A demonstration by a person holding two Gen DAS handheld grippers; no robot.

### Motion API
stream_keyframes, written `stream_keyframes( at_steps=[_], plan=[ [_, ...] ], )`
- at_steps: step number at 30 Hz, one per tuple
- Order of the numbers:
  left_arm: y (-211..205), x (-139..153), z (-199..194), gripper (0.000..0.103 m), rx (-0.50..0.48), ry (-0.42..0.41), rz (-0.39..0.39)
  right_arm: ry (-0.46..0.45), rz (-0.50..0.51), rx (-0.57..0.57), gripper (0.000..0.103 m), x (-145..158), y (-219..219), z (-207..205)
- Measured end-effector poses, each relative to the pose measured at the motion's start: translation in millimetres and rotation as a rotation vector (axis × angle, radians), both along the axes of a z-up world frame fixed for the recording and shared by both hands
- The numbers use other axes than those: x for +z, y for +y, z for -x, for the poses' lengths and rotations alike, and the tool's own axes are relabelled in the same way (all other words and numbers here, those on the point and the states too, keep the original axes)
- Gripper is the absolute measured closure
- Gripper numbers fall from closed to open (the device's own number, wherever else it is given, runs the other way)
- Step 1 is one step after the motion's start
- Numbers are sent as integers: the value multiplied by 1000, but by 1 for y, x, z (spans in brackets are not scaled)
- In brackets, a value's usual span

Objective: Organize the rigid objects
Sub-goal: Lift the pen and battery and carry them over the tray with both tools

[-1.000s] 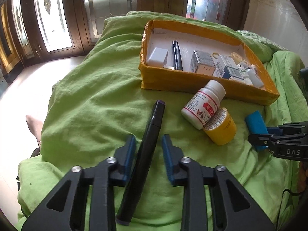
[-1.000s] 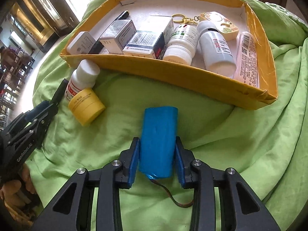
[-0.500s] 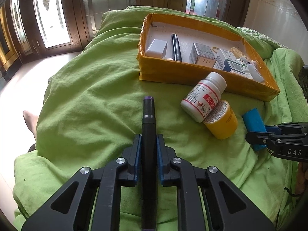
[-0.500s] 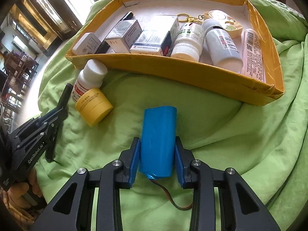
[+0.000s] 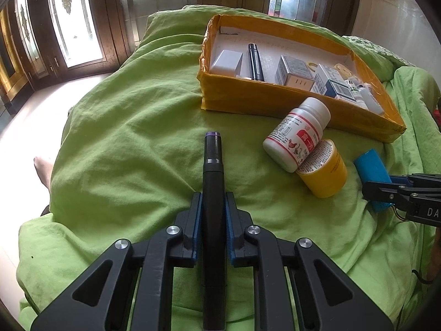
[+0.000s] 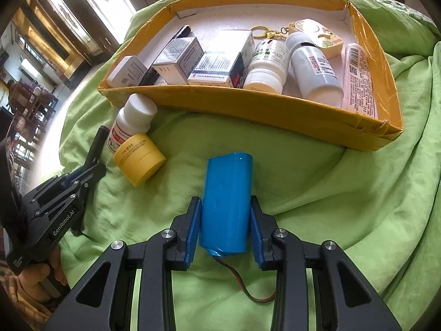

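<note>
My left gripper [image 5: 213, 207] is shut on a black pen-shaped tube [image 5: 212, 165] with a purple tip, held above the green sheet. My right gripper [image 6: 224, 218] is shut on a blue wrapped battery pack [image 6: 226, 193] with a brown wire at its back. The pack also shows in the left wrist view [image 5: 372, 171]. A yellow box [image 6: 248, 110] [image 5: 261, 102] lies ahead, holding small cartons, white bottles, a black pen and a keyring. A white pill bottle [image 5: 299, 132] [image 6: 132, 121] and a yellow jar [image 5: 323, 172] [image 6: 140, 158] lie on the sheet in front of the box.
The green sheet [image 5: 124, 138] covers a soft, wrinkled bed. Wooden doors with glass panes [image 5: 77, 13] stand behind it. The left gripper's body [image 6: 55, 209] sits at the left of the right wrist view. A bare foot [image 5: 42, 168] shows at the bed's left edge.
My left gripper has shut on the black tube and lifted it, now straight between the fingers. My right gripper keeps its hold on the blue pack and has lifted it slightly.
</note>
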State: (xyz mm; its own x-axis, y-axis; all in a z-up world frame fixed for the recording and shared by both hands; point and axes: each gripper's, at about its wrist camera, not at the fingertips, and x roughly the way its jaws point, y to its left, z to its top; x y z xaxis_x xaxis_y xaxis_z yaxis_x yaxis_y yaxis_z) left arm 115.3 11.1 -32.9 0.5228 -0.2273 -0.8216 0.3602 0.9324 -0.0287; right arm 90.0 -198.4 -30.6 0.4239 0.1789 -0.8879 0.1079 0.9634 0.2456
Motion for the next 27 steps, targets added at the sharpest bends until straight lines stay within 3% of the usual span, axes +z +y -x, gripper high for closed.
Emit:
stream_keyframes(
  at_steps=[16,27],
  plan=[
    [7,22,11,91,23,-115,-2,-69,-83,-22,74,20,-12,10],
    [9,28,13,91,33,-148,-2,-104,-117,-21,74,36,-11,10]
  ],
)
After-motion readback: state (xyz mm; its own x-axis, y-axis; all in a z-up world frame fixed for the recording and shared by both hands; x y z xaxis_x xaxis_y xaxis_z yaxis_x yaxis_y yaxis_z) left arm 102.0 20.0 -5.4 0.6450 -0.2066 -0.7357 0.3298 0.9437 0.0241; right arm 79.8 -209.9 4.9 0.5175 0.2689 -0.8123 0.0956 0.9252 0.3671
